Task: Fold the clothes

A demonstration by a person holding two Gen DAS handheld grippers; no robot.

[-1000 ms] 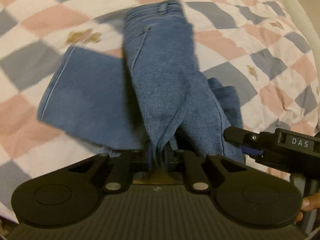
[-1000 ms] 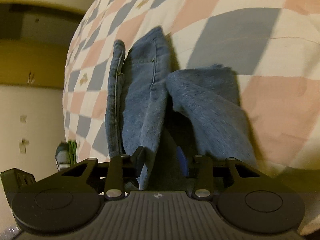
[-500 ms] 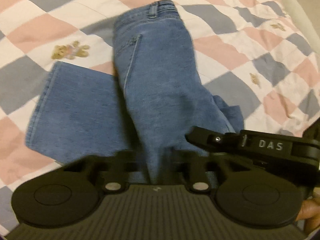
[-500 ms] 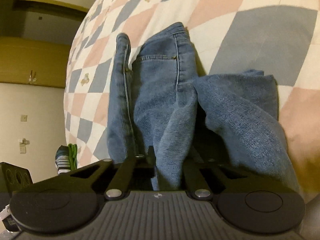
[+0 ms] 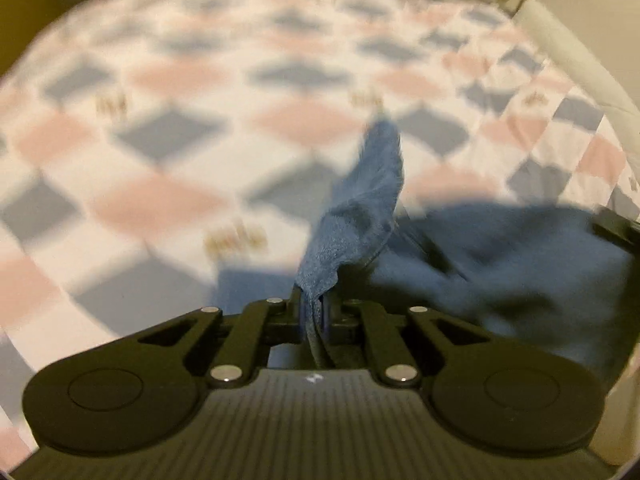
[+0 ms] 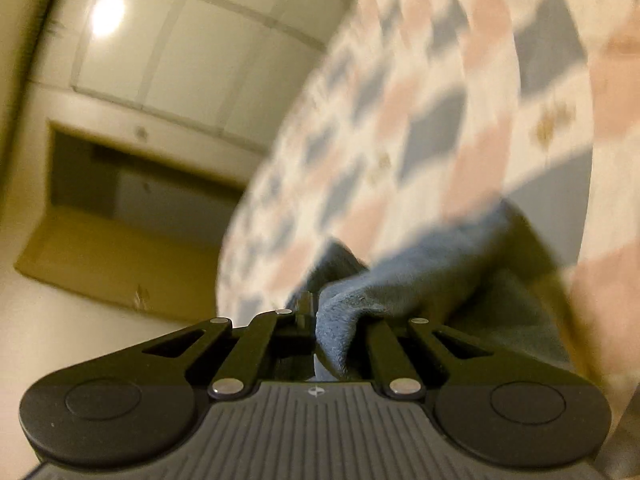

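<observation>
Blue denim jeans (image 5: 360,208) rise as a pinched ridge straight out of my left gripper (image 5: 314,312), which is shut on the fabric. More of the jeans spread dark and blurred to the right over the bed. In the right wrist view my right gripper (image 6: 328,328) is shut on another fold of the jeans (image 6: 432,280), which drapes away to the right. Both views are smeared by motion, and the garment's waist and leg ends are hidden.
A checked pink, grey and white quilt (image 5: 200,128) covers the bed. A pale padded bed edge (image 5: 572,56) runs along the far right. Part of the other gripper (image 5: 616,232) shows at the right edge. A wall and wardrobe recess (image 6: 120,184) lie left of the bed.
Both grippers have swung up and tilted, dragging the jeans along. The flat trouser legs and waistband seen before have left the view; now only bunched fabric near the fingers shows.
</observation>
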